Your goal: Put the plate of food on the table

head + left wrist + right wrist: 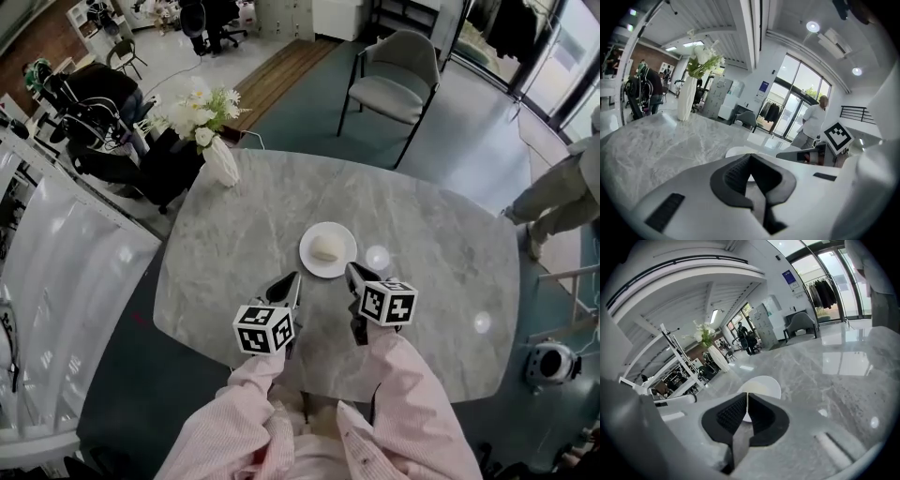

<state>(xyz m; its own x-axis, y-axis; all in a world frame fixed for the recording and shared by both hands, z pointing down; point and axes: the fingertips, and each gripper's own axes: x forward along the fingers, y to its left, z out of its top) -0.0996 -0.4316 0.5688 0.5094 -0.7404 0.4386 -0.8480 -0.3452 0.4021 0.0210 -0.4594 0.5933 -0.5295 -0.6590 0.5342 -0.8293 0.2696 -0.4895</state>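
Note:
A white plate (328, 249) with a pale bun-like piece of food (324, 248) rests near the middle of the grey marble table (262, 216). My left gripper (292, 278) hangs just short of the plate's near left edge, jaws shut on nothing. My right gripper (352, 270) is at the plate's near right edge, also shut and empty. Neither touches the plate. In the left gripper view the closed jaws (750, 155) partly hide the plate (736, 151). The right gripper view shows the plate (764, 383) just beyond its closed jaws (747, 394).
A white vase of flowers (221, 161) stands at the table's far left edge. A grey chair (394, 80) is beyond the far side. A person (562, 187) stands at the right. White racks (56, 262) line the left.

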